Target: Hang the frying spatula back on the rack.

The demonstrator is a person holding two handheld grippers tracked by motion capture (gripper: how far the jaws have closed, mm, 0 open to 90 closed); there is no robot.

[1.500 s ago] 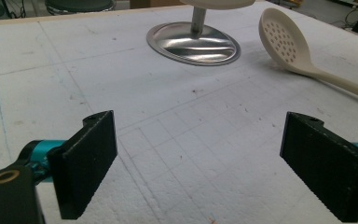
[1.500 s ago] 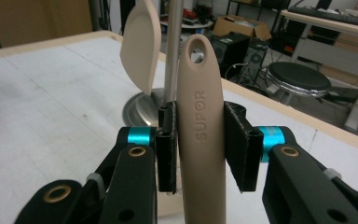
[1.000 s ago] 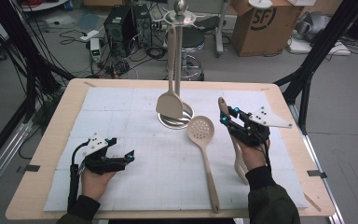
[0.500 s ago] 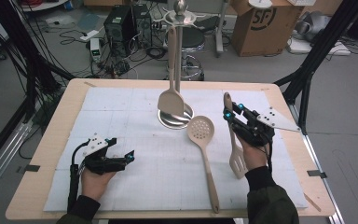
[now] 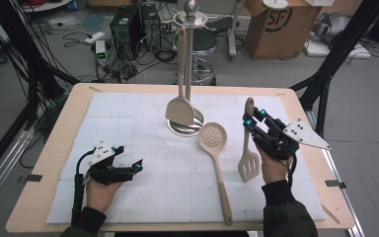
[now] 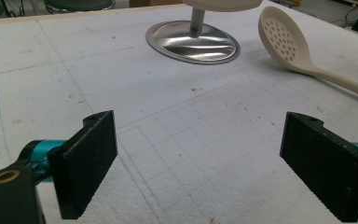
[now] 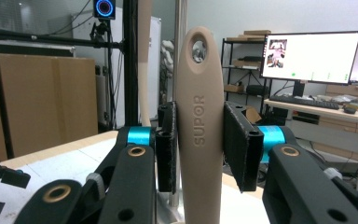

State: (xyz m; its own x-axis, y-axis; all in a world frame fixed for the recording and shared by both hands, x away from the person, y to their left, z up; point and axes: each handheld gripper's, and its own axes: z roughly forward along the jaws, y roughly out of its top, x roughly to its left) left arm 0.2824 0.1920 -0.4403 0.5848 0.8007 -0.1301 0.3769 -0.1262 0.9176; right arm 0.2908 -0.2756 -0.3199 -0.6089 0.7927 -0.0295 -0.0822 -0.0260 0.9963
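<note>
Above the table's right side, right claw (image 5: 250, 124) pinches the slotted spatula (image 5: 249, 148) (handle up); left claw (image 5: 133, 167) spread.

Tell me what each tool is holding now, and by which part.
The right tool grips the slotted spatula near the top of its handle, below the hanging hole. The left tool stands open, holding nothing.

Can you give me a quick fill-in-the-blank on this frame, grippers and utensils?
1. The right gripper is shut on the handle of the ____ turner.
2. The left gripper rests on the mat with its jaws ____.
3. The skimmer spoon lies flat on the ____.
4. A solid turner hangs from the ____.

Missing words: slotted; open; mat; stand
</note>
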